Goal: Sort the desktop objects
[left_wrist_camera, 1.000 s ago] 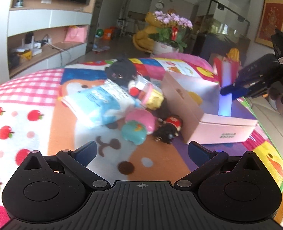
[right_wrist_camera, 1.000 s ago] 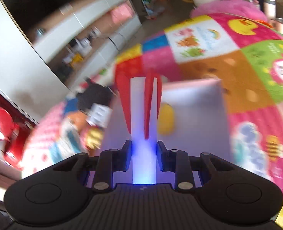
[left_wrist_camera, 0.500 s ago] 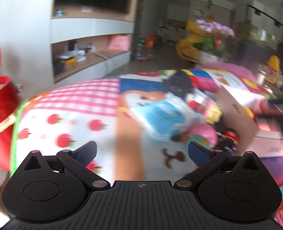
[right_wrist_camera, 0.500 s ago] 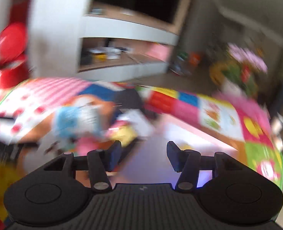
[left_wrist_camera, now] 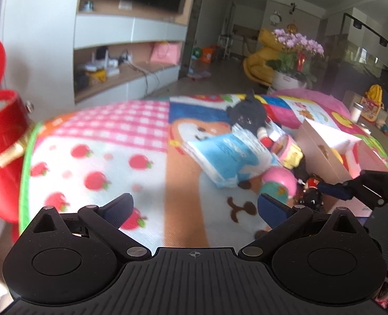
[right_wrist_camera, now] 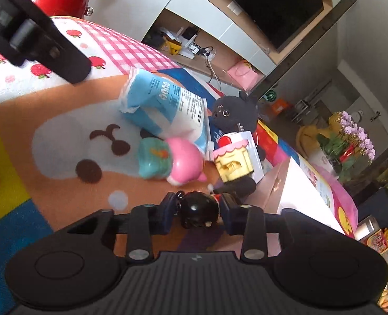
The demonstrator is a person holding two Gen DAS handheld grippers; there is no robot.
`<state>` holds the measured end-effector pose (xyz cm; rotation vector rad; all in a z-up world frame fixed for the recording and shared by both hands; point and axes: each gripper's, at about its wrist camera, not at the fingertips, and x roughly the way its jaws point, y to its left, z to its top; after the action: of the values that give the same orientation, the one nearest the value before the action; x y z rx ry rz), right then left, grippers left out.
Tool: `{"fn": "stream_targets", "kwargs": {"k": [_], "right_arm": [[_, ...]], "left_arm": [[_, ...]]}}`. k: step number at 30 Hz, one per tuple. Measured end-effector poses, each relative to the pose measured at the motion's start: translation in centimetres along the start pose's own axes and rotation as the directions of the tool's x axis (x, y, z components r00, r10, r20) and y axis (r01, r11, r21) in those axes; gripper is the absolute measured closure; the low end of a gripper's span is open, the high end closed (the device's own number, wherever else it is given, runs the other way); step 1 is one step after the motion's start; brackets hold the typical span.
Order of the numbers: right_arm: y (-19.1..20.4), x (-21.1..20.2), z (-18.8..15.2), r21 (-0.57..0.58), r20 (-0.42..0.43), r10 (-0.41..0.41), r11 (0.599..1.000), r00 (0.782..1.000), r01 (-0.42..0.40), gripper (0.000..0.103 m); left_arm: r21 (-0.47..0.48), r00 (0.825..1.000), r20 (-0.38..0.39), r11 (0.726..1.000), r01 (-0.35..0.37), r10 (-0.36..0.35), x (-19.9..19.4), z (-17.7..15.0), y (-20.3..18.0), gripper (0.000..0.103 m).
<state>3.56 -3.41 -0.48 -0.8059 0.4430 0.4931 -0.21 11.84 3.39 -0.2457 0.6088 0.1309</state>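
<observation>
On my right wrist view, the right gripper (right_wrist_camera: 198, 214) points forward and down at a small black round-headed figurine (right_wrist_camera: 199, 212) that sits directly between its two blue fingertips, on the patterned blanket (right_wrist_camera: 62, 110). The jaws have just been closing around it; the pads stand right against its sides, though I cannot tell for certain that they press on it. The figurine lies straight ahead of this gripper, with the pale cardboard box (right_wrist_camera: 293, 186) just beyond and to the right, so I judge the coming lift carries it that way. My left gripper (left_wrist_camera: 195, 208) is wide open, holds nothing, and hangs over bare blanket well to the left of the toy pile, so the right hand is clearly nearer. From the left view the figurine (left_wrist_camera: 310, 194) shows beside the pink and teal toy (left_wrist_camera: 279, 183).
</observation>
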Motion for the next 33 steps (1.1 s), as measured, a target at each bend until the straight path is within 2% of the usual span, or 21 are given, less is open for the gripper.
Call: {"fn": "stream_targets", "kwargs": {"k": [3, 6, 9, 11, 12, 13, 14, 16, 17, 21, 22, 23, 25, 27, 28, 29, 30, 33], "right_arm": [[-0.7, -2.1, -1.0, 0.073, 0.017, 0.055, 0.996, 0.998, -0.056, 0.069], [-1.5, -5.2, -2.5, 0.126, 0.038, 0.111, 0.985, 0.993, -0.115, 0.068], [-2.1, -7.6, -4.8, 0.166, 0.022, 0.079, 0.983, 0.997, -0.081, 0.069], [-3.4, -8.5, -6.5, 0.234, -0.002, 0.052, 0.971, 0.999, -0.05, 0.072], [-4.3, -9.1, -7.5, 0.284, 0.0, 0.033, 0.958, 0.999, -0.032, 0.071], [-5.2, -9.6, -8.4, 0.332, 0.005, 0.019, 0.943, 1.0, -0.02, 0.063], [-6.1, -10.0, -9.2, 0.387, 0.006, -0.003, 0.922, 1.0, 0.001, 0.05], [-7.7, -10.8, -10.8, 0.504, 0.004, -0.057, 0.863, 0.998, 0.047, 0.032], [-8.5, -10.9, -11.4, 0.555, -0.002, -0.077, 0.829, 0.997, 0.065, 0.027], [-10.4, -10.5, -13.9, 0.705, -0.051, -0.089, 0.702, 0.995, 0.099, 0.021], [-10.6, -10.3, -14.3, 0.728, -0.059, -0.081, 0.678, 0.995, 0.099, 0.018], [-10.6, -10.0, -14.7, 0.745, -0.065, -0.072, 0.66, 0.995, 0.096, 0.017], [-10.7, -9.6, -15.2, 0.764, -0.067, -0.058, 0.639, 0.996, 0.089, 0.016], [-10.9, -10.0, -15.5, 0.766, -0.048, -0.081, 0.637, 0.996, 0.089, 0.016], [-11.3, -10.2, -15.4, 0.766, -0.034, -0.097, 0.637, 0.995, 0.088, 0.012], [-11.9, -10.4, -15.3, 0.772, -0.023, -0.115, 0.63, 0.993, 0.091, 0.005], [-12.9, -10.4, -15.2, 0.781, -0.012, -0.134, 0.618, 0.991, 0.093, 0.002], [-16.4, -9.0, -15.0, 0.823, -0.003, -0.174, 0.559, 0.985, 0.101, 0.0]], "left_arm": [[0.019, 1.0, -0.01, 1.0, 0.021, -0.021, 0.3, -0.2, -0.9, 0.0], [0.08, 0.998, -0.009, 0.995, 0.055, -0.055, 0.5, -0.3, -2.5, 0.0], [0.156, 0.996, -0.013, 0.984, 0.089, -0.088, 1.1, -0.5, -4.5, 0.0], [0.197, 0.995, -0.018, 0.975, 0.103, -0.101, 1.9, -0.5, -5.8, 0.005], [0.217, 0.994, -0.026, 0.97, 0.11, -0.107, 2.4, -0.5, -6.6, 0.019], [0.231, 0.993, -0.036, 0.966, 0.117, -0.111, 3.1, -0.4, -7.2, 0.031], [0.241, 0.992, -0.045, 0.963, 0.123, -0.115, 3.7, -0.4, -7.8, 0.031], [0.258, 0.993, -0.049, 0.959, 0.118, -0.109, 4.9, -0.5, -8.9, 0.029], [0.275, 0.994, -0.049, 0.955, 0.111, -0.102, 5.5, -0.4, -9.6, 0.029], [0.342, 0.997, -0.044, 0.936, 0.078, -0.067, 7.4, -0.5, -11.0, 0.033], [0.356, 0.997, -0.044, 0.932, 0.072, -0.06, 7.7, -0.5, -11.1, 0.044], [0.366, 0.997, -0.047, 0.928, 0.067, -0.053, 8.0, -0.6, -11.1, 0.048], [0.373, 0.997, -0.047, 0.925, 0.067, -0.053, 7.7, -0.7, -10.6, 0.049], [0.377, 0.996, -0.052, 0.922, 0.086, -0.072, 6.7, -0.8, -10.0, 0.05], [0.38, 0.994, -0.058, 0.919, 0.104, -0.088, 6.1, -0.9, -9.7, 0.05], [0.386, 0.991, -0.069, 0.914, 0.13, -0.112, 5.3, -1.2, -9.3, 0.05], [0.39, 0.986, -0.086, 0.906, 0.164, -0.142, 4.5, -1.6, -9.0, 0.05], [0.384, 0.965, -0.139, 0.886, 0.259, -0.222, 2.6, -2.7, -8.2, 0.046]]}}
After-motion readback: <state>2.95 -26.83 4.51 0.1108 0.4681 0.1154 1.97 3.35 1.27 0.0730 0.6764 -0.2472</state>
